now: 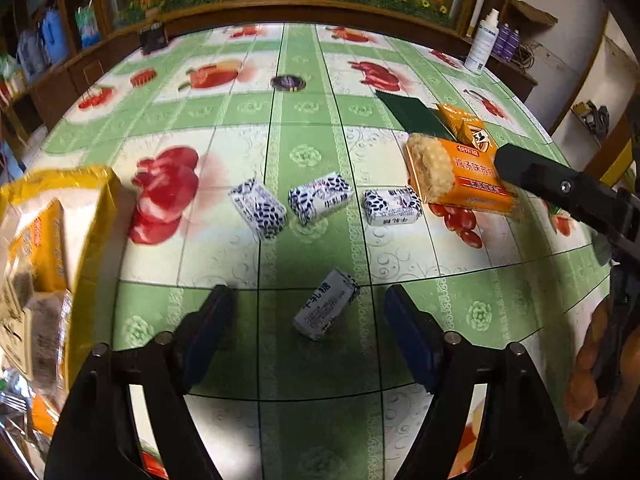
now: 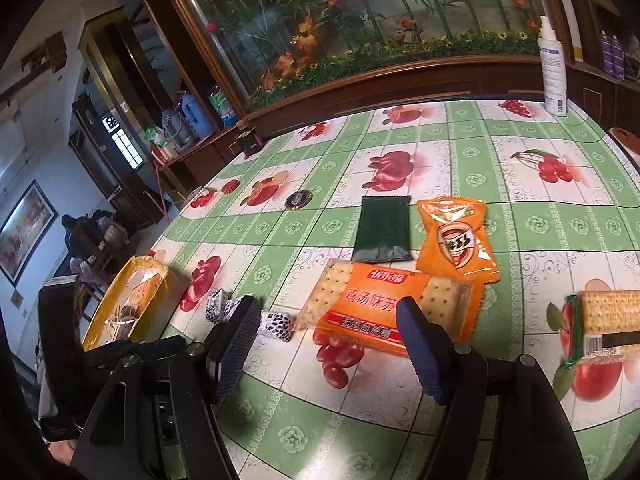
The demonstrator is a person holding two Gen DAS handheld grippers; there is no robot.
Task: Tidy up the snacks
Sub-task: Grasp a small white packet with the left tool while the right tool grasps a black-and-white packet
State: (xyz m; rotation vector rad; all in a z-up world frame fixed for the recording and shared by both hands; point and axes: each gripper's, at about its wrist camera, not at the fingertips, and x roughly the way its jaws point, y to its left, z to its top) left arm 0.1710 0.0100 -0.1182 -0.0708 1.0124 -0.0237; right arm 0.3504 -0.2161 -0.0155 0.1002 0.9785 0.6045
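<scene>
Four wrapped candies lie on the desk (image 1: pixel 500 280); the nearest candy (image 1: pixel 326 306) sits between the left gripper (image 1: pixel 308 312)'s parted fingers, untouched, so closing comes next. Right view: the right gripper (image 2: pixel 328 344)'s fingers gape empty over the orange cracker pack (image 2: pixel 384 304).

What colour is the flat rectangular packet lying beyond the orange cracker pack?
Dark green flat packet, plain, no visible print; clearest in the right wrist view.

Glossy plastic tablecloth (image 1: pixel 312 128), shiny wrappers (image 1: pixel 326 304)
</scene>
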